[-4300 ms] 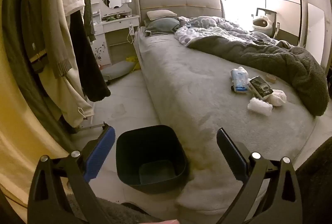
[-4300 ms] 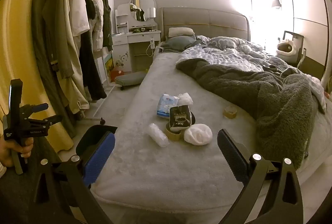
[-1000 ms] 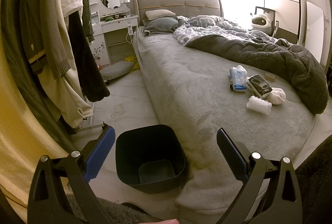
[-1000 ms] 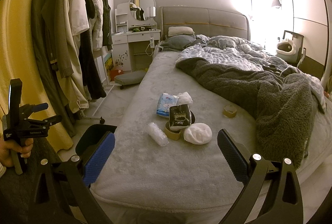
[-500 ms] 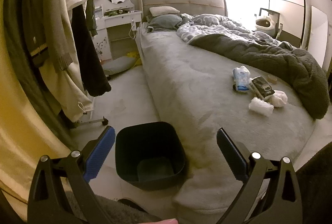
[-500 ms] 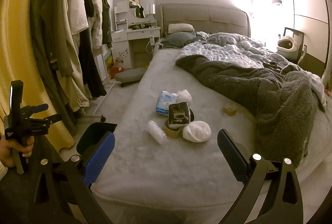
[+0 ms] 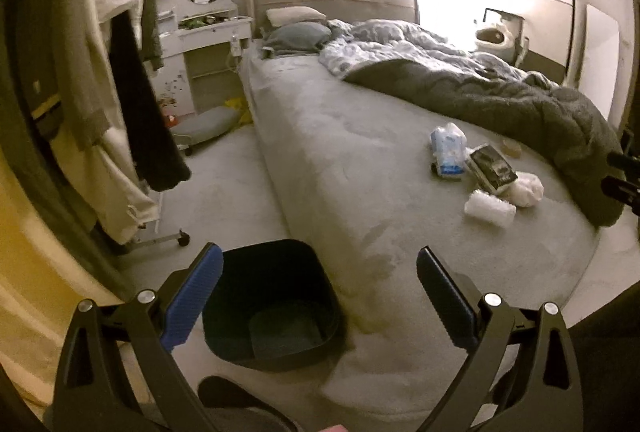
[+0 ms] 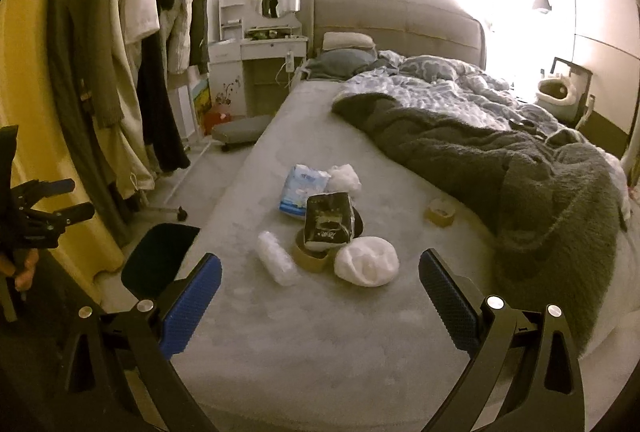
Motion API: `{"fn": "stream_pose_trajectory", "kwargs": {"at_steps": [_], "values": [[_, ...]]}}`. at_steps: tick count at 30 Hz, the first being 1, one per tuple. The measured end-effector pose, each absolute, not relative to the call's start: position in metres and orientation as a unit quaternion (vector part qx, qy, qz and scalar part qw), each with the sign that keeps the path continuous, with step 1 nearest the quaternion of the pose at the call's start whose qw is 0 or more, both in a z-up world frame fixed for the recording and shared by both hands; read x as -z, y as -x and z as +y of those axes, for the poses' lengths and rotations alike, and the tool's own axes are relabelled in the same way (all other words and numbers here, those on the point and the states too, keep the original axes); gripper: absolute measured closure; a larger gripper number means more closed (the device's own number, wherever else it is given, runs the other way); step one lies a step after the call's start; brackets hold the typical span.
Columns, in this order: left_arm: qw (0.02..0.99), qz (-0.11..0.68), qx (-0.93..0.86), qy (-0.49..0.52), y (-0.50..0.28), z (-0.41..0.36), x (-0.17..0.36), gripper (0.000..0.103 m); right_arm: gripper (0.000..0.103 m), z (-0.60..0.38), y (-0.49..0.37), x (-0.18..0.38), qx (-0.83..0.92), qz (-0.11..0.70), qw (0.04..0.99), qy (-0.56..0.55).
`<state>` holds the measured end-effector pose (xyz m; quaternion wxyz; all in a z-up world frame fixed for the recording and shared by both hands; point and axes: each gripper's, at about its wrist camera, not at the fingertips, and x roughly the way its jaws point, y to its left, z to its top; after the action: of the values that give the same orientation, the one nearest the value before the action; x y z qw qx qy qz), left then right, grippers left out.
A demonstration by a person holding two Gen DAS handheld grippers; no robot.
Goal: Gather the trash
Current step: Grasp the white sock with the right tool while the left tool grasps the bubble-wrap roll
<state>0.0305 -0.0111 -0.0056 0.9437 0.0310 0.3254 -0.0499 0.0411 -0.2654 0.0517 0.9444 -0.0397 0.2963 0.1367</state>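
The trash lies in a loose cluster on the grey bed [image 8: 320,344], near its foot and well clear of the dark bin [image 7: 272,312] standing on the floor beside the bed. Both the left gripper [image 7: 318,296] and the right gripper [image 8: 320,296] hang with jaws wide, holding nothing. The white crumpled wad [image 8: 366,261] looks soft and light, so pinch it across its middle; the clear plastic bottle [image 8: 278,264] is likely slippery, best taken across its body.

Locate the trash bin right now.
The trash bin stands on the floor against the bed's near corner, between the left hand-held gripper's fingers in the left wrist view.
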Motion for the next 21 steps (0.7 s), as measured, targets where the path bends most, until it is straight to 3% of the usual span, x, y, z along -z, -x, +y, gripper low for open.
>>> {"fn": "stream_pose_trajectory", "kwargs": {"at_steps": [4, 7, 21], "values": [[0.941, 0.324, 0.082, -0.041, -0.048, -0.023, 0.009, 0.007, 0.005, -0.270, -0.061, -0.043, -0.143, 0.302, 0.942, 0.038], [0.939, 0.324, 0.111, -0.044, -0.060, -0.035, 0.010, 0.016, 0.020, -0.278, -0.079, -0.034, -0.155, 0.314, 0.936, 0.028], [0.896, 0.331, 0.280, -0.096, -0.110, -0.121, 0.037, 0.021, 0.029, -0.308, -0.140, 0.015, -0.205, 0.376, 0.904, 0.009]]}}
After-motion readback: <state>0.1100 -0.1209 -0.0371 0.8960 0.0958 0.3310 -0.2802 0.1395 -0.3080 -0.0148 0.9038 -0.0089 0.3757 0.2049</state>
